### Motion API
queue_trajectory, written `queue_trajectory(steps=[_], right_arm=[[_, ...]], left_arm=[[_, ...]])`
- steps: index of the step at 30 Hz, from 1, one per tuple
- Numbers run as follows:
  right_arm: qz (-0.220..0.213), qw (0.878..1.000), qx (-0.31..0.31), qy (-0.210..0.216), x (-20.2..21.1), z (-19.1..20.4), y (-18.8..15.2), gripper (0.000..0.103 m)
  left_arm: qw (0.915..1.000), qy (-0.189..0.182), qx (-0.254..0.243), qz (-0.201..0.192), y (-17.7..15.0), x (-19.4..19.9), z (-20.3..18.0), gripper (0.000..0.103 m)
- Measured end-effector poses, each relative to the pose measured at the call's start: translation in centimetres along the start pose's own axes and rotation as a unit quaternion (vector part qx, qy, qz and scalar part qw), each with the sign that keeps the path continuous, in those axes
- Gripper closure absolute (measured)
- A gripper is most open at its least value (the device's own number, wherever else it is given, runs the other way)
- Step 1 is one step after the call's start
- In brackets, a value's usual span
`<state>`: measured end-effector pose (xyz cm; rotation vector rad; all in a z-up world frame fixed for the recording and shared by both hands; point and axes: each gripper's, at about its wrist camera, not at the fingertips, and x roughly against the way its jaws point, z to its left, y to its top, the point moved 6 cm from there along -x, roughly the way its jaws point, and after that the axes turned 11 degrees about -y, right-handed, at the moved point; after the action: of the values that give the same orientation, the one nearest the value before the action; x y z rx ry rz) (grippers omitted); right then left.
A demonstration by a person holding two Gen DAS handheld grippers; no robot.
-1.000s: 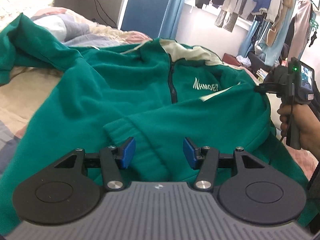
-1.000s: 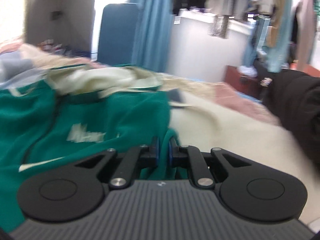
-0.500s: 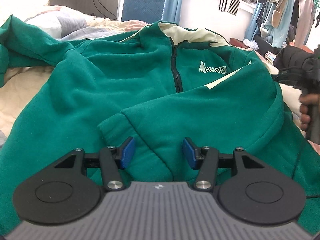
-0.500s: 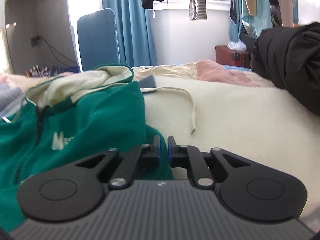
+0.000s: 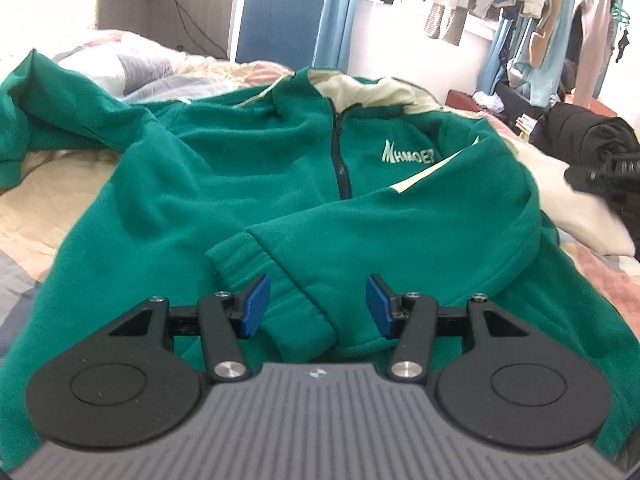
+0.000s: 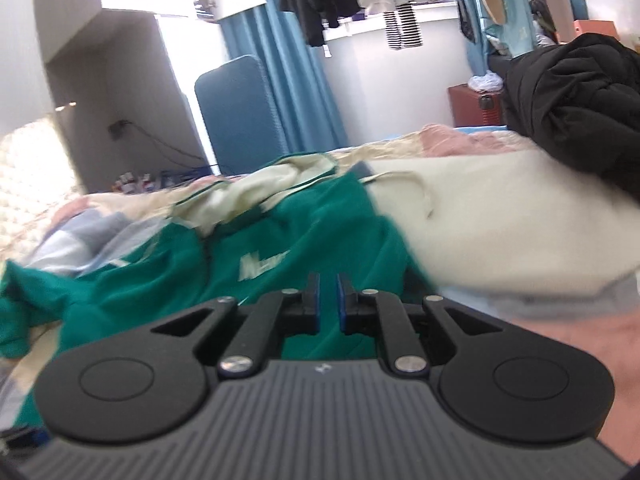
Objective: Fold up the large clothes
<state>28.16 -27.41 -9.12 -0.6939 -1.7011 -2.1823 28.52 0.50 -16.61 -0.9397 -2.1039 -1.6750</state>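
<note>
surface: bed (image 5: 36, 184) | on it: green jacket (image 5: 248, 184), cream pillow (image 6: 500, 216), black coat (image 6: 580, 112)

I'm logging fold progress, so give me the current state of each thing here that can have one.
Green zip-up fleece jacket: spread front-up on the bed, zipper closed, one sleeve folded across its front, the other sleeve still out to the side.
Left gripper: open, blue pads either side of the folded sleeve's cuff, not pressing it.
Right gripper: nearly shut, narrow gap, nothing held.
Black jacket: bundled up on the bed.
</note>
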Motion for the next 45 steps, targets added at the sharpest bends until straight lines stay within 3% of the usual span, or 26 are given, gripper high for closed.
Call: queue_trajectory(steps=[5, 10, 12, 13, 14, 18, 22, 27, 29, 32, 36, 39, 40, 42, 43, 45], right_arm=[[0.014, 0.999, 0.005, 0.043, 3.2, 3.8, -3.5, 0.091], [0.034, 0.997, 0.019, 0.072, 4.1, 7.4, -5.9, 0.091], [0.042, 0.995, 0.023, 0.083, 3.8, 8.5, -6.6, 0.077], [0.043, 0.995, 0.024, 0.088, 3.6, 8.9, -6.9, 0.052], [0.043, 0.994, 0.026, 0.096, 3.5, 9.2, -7.2, 0.042], [0.056, 0.991, 0.042, 0.114, 2.6, 10.0, -8.4, 0.043], [0.063, 0.988, 0.063, 0.124, 1.6, 10.7, -9.2, 0.043], [0.065, 0.985, 0.079, 0.142, 0.3, 11.6, -9.3, 0.043], [0.063, 0.983, 0.085, 0.151, -0.2, 11.9, -9.1, 0.043], [0.063, 0.982, 0.09, 0.152, -1.5, 11.9, -9.0, 0.043], [0.085, 0.983, 0.07, 0.145, -4.0, 11.1, -9.3, 0.043], [0.108, 0.984, 0.043, 0.134, -6.4, 10.6, -9.5, 0.045], [0.108, 0.985, 0.038, 0.131, -6.9, 10.5, -9.5, 0.046], [0.099, 0.986, 0.044, 0.125, -7.7, 10.8, -9.3, 0.046], [0.092, 0.987, 0.052, 0.121, -7.8, 11.0, -9.2, 0.045], [0.081, 0.988, 0.066, 0.117, -8.0, 11.2, -9.0, 0.045]], left_arm=[[0.9999, -0.008, 0.006, -0.012, -0.1, 2.1, -0.1, 0.044], [0.9987, -0.003, 0.045, -0.024, 0.4, 3.8, 2.0, 0.043], [0.9977, 0.015, 0.059, -0.03, 1.0, 4.2, 3.6, 0.04], [0.997, 0.024, 0.066, -0.031, 1.4, 4.3, 4.5, 0.039], [0.9961, 0.036, 0.074, -0.031, 1.9, 4.2, 5.6, 0.039], [0.99, 0.107, 0.086, -0.031, 4.8, 3.5, 11.1, 0.038], [0.9747, 0.204, 0.085, -0.032, 8.0, 2.9, 18.2, 0.036], [0.942, 0.325, 0.073, -0.041, 12.2, 4.2, 28.1, 0.033], [0.936, 0.345, 0.055, -0.047, 14.3, 4.7, 30.9, 0.033], [0.9271, 0.372, -0.015, -0.045, 17.7, 4.0, 33.4, 0.03], [0.9211, 0.383, -0.071, 0.011, 20.1, 0.2, 36.4, 0.029], [0.9053, 0.414, -0.079, 0.055, 20.0, -1.5, 38.8, 0.029], [0.904, 0.417, -0.075, 0.06, 19.9, -1.9, 39.5, 0.032], [0.9051, 0.412, -0.072, 0.077, 19.3, -2.4, 40.7, 0.058], [0.9033, 0.413, -0.079, 0.085, 19.1, -2.6, 40.8, 0.062], [0.8971, 0.419, -0.105, 0.092, 19.4, -2.4, 40.3, 0.082]])
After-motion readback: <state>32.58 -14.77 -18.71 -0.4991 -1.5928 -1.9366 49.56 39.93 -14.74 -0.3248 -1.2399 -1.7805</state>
